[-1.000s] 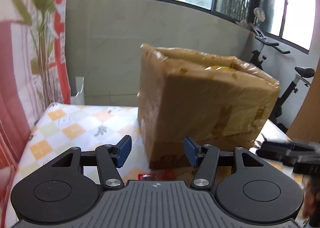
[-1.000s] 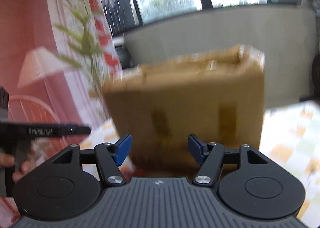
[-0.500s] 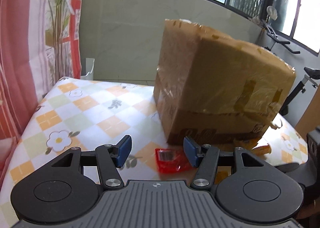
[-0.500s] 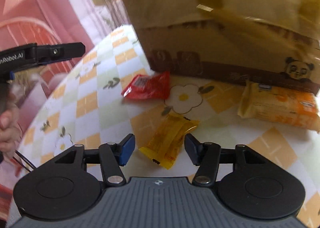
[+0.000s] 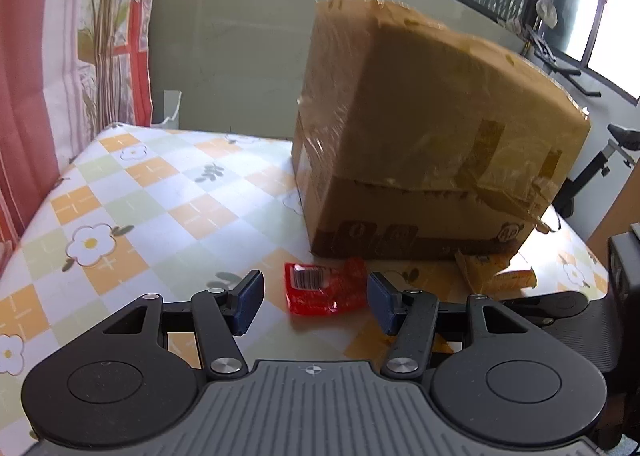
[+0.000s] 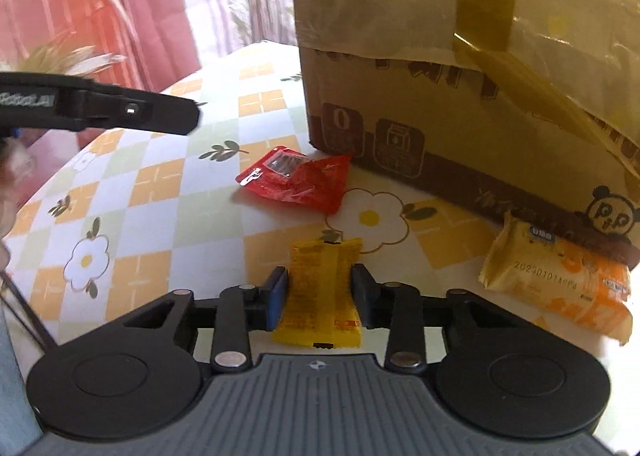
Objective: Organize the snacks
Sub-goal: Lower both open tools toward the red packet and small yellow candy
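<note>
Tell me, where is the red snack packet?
The red snack packet lies flat on the flowered tablecloth, just in front of the cardboard box's near corner. In the left wrist view it sits between the open left gripper's fingertips, untouched.

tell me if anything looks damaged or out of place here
The cardboard box looks rough: its brown tape is peeling and wrinkled. The red packet and orange packet lie loose on the tablecloth by its base.
</note>
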### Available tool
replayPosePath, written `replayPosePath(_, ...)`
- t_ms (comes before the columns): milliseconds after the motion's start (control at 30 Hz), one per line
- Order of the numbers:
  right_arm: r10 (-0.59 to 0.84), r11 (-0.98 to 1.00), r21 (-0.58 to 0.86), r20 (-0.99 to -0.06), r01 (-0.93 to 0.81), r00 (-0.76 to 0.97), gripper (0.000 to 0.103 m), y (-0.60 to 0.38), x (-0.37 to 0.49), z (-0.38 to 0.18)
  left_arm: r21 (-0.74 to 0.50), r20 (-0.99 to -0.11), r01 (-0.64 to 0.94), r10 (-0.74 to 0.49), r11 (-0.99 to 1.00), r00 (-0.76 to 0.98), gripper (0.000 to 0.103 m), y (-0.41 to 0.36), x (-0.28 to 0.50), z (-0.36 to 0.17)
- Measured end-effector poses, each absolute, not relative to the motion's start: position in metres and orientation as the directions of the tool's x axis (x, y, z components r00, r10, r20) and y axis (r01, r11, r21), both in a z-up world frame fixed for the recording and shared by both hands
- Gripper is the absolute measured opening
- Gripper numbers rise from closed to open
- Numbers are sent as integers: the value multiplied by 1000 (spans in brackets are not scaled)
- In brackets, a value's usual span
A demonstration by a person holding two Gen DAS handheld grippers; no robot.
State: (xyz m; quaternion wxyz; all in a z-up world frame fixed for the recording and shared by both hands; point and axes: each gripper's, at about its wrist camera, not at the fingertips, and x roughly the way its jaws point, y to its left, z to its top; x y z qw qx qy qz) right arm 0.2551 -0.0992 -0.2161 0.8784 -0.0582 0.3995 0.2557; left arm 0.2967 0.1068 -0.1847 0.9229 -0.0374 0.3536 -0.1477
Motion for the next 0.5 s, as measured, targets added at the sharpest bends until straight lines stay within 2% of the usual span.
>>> replayPosePath(200, 389, 869, 57, -693, -492, 607, 34, -129, 241, -222, -192, -683, 236, -303, 953, 665, 60, 93, 308, -201)
replayPosePath(367, 376, 882, 37, -657, -470, 653, 34, -155, 228, -226, -130, -722, 225, -248, 966, 646, 62, 78, 326, -216)
replayPosePath(500, 382, 887, 43, -629, -461, 677, 34, -165, 221, -229, -120, -749, 196, -218, 973, 625, 73, 71, 340, -225)
